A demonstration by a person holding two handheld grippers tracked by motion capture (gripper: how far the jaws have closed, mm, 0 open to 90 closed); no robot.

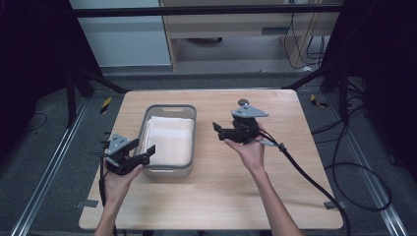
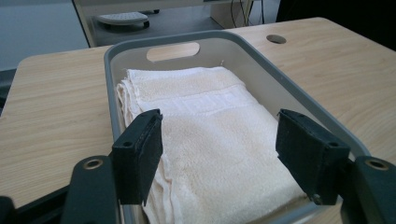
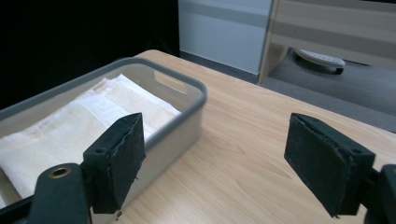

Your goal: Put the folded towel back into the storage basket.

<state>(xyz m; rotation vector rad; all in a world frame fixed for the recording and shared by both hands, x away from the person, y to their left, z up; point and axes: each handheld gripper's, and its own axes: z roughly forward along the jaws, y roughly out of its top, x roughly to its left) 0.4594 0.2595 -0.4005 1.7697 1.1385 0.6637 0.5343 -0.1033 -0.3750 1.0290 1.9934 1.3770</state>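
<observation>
Grey bin (image 1: 189,112) holds a folded cream towel (image 1: 168,138); left gripper (image 1: 141,151) and right gripper (image 1: 220,132) both spread.

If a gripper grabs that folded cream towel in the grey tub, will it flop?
Probably. The folded cream towel looks like soft terry, so lifted layers would likely sag and unfold. It seems light. The grey plastic tub hugs it closely, so it may drag.

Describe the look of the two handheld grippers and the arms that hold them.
Both the left gripper and the right gripper are black, each with two blocky jaws faced with flat dark pads and a round brass-ringed hole near each jaw's base. Each carries a grey three-cornered plate on top. A thick black cable trails from the right one. The forearms are bare, with no sleeves in the high view.
</observation>
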